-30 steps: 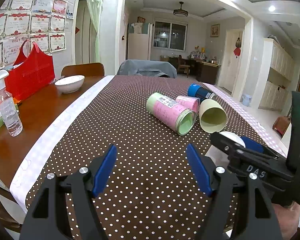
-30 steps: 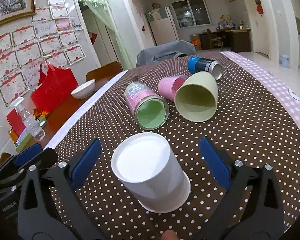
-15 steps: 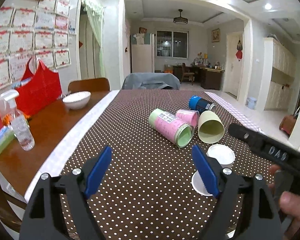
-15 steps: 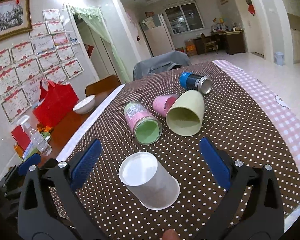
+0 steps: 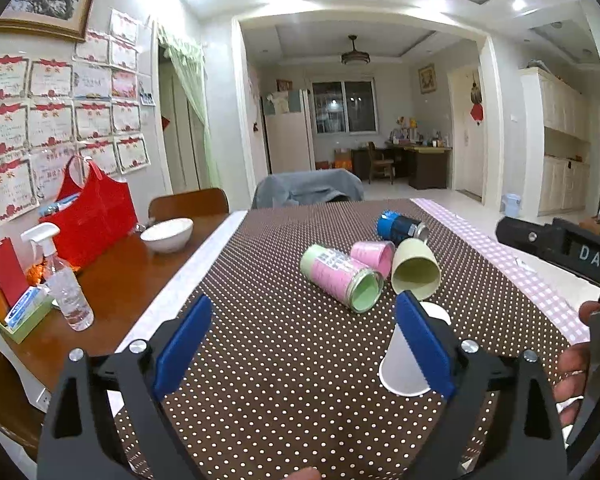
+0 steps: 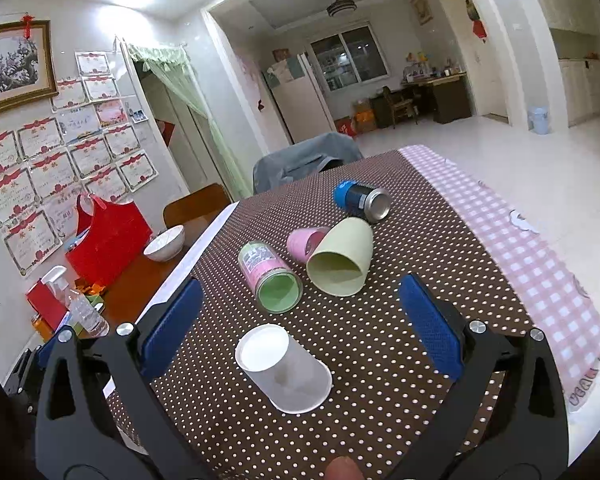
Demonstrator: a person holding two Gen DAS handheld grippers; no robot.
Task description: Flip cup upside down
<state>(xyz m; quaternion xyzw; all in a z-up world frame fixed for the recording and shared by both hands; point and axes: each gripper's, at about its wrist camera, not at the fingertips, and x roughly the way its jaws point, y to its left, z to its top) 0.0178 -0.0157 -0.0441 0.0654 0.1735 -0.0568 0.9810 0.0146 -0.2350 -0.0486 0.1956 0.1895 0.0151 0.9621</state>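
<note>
A white paper cup (image 6: pixel 284 368) stands upside down, rim on the dotted brown tablecloth (image 6: pixel 400 248), base up. My right gripper (image 6: pixel 300 324) is open and empty, raised above and behind the cup, not touching it. My left gripper (image 5: pixel 304 340) is open and empty over the cloth; the white cup (image 5: pixel 400 364) shows partly behind its right finger (image 5: pixel 424 344). The right gripper's black body (image 5: pixel 560 248) is at the right edge of the left wrist view.
Lying on their sides further back: a pink-and-green can (image 6: pixel 270 276), a small pink cup (image 6: pixel 304 242), a pale yellow cup (image 6: pixel 342 258), a blue can (image 6: pixel 362 200). A white bowl (image 5: pixel 166 234), red bag (image 5: pixel 92 220) and spray bottle (image 5: pixel 66 284) stand on the bare wood at left.
Both grippers have risen and drawn back from the table. The white cup stays upside down on the cloth, now farther from the right gripper's fingers.
</note>
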